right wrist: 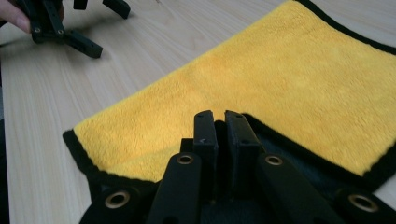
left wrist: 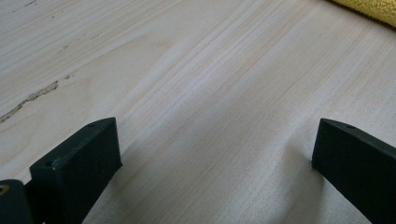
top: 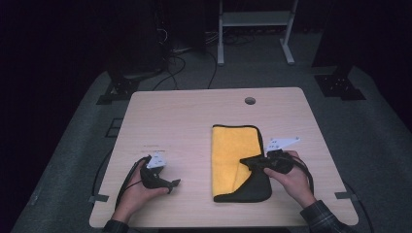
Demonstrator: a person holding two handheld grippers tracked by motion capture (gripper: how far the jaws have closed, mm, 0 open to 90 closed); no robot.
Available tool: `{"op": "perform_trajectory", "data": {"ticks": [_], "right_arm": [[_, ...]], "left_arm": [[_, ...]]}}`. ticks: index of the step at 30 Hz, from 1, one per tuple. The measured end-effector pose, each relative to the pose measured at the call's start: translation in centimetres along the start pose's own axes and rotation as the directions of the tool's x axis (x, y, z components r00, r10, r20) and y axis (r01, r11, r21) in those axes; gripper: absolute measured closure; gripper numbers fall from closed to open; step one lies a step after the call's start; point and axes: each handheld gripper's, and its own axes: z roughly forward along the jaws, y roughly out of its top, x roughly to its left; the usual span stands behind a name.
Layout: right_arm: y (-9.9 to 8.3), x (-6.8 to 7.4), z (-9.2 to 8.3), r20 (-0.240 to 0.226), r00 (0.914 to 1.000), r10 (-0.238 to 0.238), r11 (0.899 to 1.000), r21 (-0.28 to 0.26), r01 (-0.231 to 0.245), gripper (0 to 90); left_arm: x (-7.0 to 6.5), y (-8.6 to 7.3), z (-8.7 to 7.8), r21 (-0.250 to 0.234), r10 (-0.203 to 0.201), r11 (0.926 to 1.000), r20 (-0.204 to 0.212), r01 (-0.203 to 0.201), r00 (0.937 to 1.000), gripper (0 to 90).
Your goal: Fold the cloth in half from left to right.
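A yellow cloth (top: 232,150) with a black border lay on the right half of the wooden surface (top: 184,116), folded into a tall strip. Its black underside showed at the near right corner, where an edge was turned up.

The right tongs (top: 244,161) were clenched on that black-edged corner; in the right gripper view the two jaws stood almost together with the cloth's hem (right wrist: 299,144) pinched between them, above the yellow pile (right wrist: 261,79). The right hand (top: 291,177) held them over the cloth's near right part, a grey plate (top: 281,143) on top.

The left tongs (top: 174,184) rested on the bare surface near the front left, well apart from the cloth, held by the left hand (top: 138,194). In the left gripper view their jaws stood wide, released, with only wood grain (left wrist: 210,116) between them and a sliver of cloth (left wrist: 369,9) at the top right corner.
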Motion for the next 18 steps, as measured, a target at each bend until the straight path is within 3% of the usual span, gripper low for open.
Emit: {"op": "perform_trajectory", "data": {"ticks": [6,18], "right_arm": [[-1.7,0.2,-1.2,0.021,0.9998,-0.001,1.000,0.024,0.000,83.2],[-5.4,0.5,-4.0,0.028,0.9987,0.043,0.998,0.047,-0.044,83.2]], "left_arm": [[0.0,0.0,0.0,0.000,0.000,1.0000,0.000,0.000,1.0000,0.0],[0.0,0.0,0.0,-0.003,-0.001,1.0000,0.000,0.001,1.0000,0.0]]}}
